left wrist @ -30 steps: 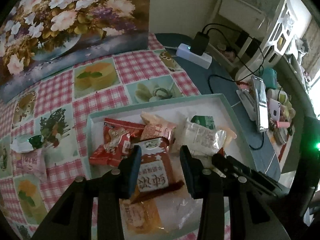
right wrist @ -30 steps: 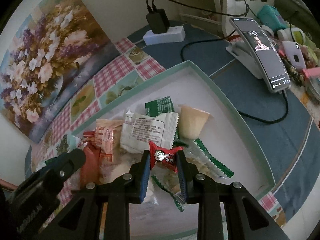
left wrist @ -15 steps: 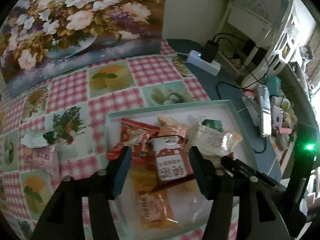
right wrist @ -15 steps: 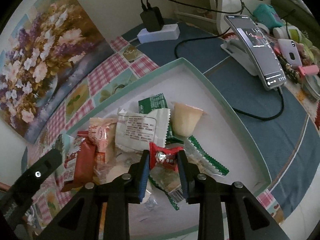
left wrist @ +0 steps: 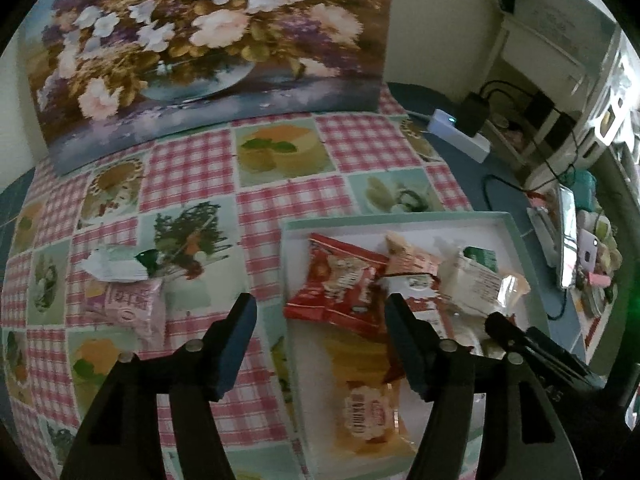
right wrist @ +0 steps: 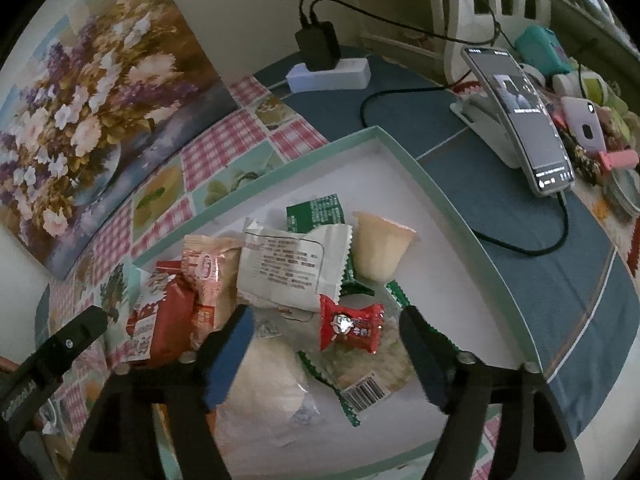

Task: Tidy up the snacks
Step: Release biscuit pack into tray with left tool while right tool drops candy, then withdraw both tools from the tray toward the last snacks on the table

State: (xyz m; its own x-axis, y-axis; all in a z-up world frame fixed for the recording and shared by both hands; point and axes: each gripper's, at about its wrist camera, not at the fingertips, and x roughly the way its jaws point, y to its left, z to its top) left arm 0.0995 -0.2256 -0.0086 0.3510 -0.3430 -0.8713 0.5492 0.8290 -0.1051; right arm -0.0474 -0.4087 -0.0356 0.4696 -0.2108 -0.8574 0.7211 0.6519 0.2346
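Inside, green-rimmed tray [right wrist: 460, 216] heaped with snack packets [right wrist: 288, 268], jelly cup [right wrist: 380, 244]

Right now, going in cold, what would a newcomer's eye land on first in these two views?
Probably the heap of bright snack packets in the shallow mint-rimmed tray, above all the small red candy lying between the open fingers of the right hand-held gripper. Next, the big flower painting propped against the wall behind the pink checked tablecloth. The left hand-held gripper also hangs open, and a pink packet lies outside the tray.
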